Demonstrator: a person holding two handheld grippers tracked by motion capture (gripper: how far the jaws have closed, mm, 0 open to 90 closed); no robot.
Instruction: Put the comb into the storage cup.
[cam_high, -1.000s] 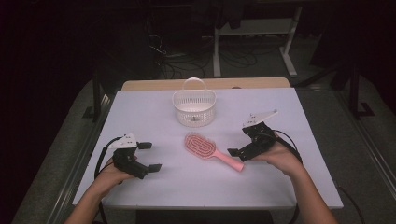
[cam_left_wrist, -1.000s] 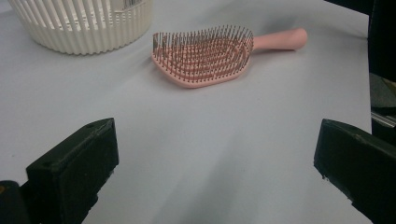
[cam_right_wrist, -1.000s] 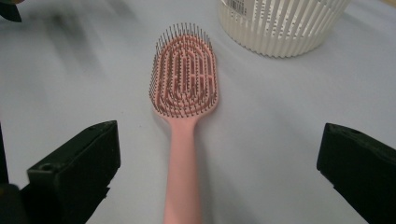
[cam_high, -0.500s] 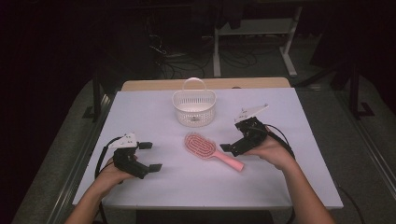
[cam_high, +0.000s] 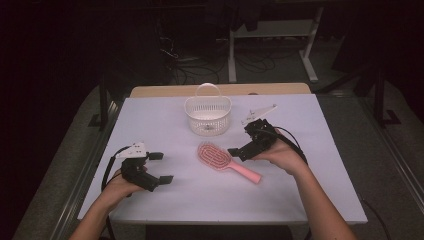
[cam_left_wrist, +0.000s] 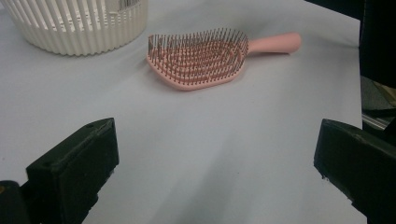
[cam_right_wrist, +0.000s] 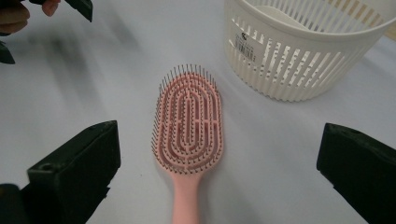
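High view, one pink hairbrush (cam_high: 223, 161), one white basket (cam_high: 208, 114), two claws.

left claw (cam_high: 161, 167): black jaws, white plate | right claw (cam_high: 239, 146): black, black cable

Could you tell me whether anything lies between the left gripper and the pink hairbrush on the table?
No, that stretch is bare white table: the left gripper view looks between its open fingers straight to the hairbrush, with nothing between.
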